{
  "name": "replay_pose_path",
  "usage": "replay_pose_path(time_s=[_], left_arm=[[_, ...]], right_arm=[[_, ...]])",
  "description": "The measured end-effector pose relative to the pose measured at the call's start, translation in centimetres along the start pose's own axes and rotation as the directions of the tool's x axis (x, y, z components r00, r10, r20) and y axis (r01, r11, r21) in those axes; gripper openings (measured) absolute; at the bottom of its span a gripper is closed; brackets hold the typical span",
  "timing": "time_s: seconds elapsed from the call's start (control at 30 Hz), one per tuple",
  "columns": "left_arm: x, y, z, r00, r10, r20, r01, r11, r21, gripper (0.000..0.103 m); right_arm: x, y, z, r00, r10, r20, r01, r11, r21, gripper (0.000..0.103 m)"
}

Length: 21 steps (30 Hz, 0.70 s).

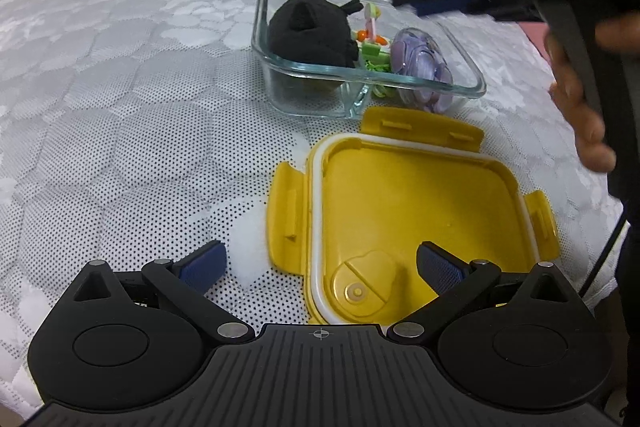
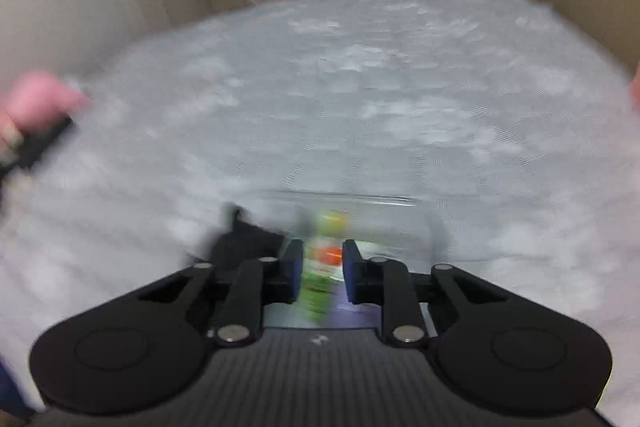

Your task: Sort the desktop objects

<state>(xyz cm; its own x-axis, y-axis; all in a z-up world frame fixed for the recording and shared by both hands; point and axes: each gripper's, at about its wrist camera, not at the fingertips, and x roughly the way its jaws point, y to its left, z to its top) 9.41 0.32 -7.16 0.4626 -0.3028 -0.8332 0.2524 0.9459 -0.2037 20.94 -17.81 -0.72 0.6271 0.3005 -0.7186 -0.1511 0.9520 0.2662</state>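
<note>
The left gripper (image 1: 320, 263) is held wide open and grasps nothing; its jaws straddle the near corner of the yellow lid (image 1: 416, 211), which lies upside down on the quilted cover (image 1: 132, 115), and no pad is seen to touch it. The right gripper (image 2: 322, 269) is seen narrowed to a small gap above the glass dish (image 1: 472, 83). A blurred green and orange toy (image 2: 326, 255) shows in that gap, but whether the pads press on it cannot be told. In the dish, a black plush (image 1: 312, 31) fills the left compartment; the small toy and a purple clip (image 1: 420, 61) lie in the right one. The dish stands just beyond the lid, their edges nearly meeting. Wide open cover is left to the left and beyond the dish. A hand (image 1: 580, 115) is seen at the right edge.
</note>
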Motion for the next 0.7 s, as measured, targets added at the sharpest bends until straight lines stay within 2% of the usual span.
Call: replay_pose_path(time_s=[0.1,0.17,0.23,0.33,0.5,0.7], left_arm=[[0.1,0.5,0.0,1.0,0.008,-0.001,-0.008,1.0,-0.013,0.103],[0.1,0.9,0.0,1.0,0.0,-0.002,0.0,1.0,-0.03,0.103],[0.1,1.0,0.0,1.0,-0.003,-0.003,0.003,0.999,-0.036,0.103],[0.2,0.9,0.0,1.0,-0.003,-0.003,0.003,0.999,-0.032,0.103],[0.0,0.7,-0.2,1.0,-0.007,0.002,0.008,1.0,-0.027,0.103],[-0.3,0.5,-0.2,1.0,-0.009,0.002,0.009,1.0,-0.029,0.103]], right_arm=[[1.5,1.7,0.3,0.994,0.094,-0.05,-0.095,0.995,-0.026,0.023],[3.0,3.0,0.1,0.995,0.075,-0.072,-0.08,0.994,-0.07,0.014],[4.4,4.1,-0.2,0.998,0.002,-0.061,-0.01,0.992,-0.123,0.014],[4.9,4.8,0.2,0.996,-0.043,-0.077,0.032,0.989,-0.144,0.014],[4.2,4.6,-0.4,0.987,-0.019,-0.158,-0.001,0.992,-0.126,0.015],[5.1,3.5,0.7,0.992,-0.001,-0.125,-0.009,0.996,-0.084,0.015]])
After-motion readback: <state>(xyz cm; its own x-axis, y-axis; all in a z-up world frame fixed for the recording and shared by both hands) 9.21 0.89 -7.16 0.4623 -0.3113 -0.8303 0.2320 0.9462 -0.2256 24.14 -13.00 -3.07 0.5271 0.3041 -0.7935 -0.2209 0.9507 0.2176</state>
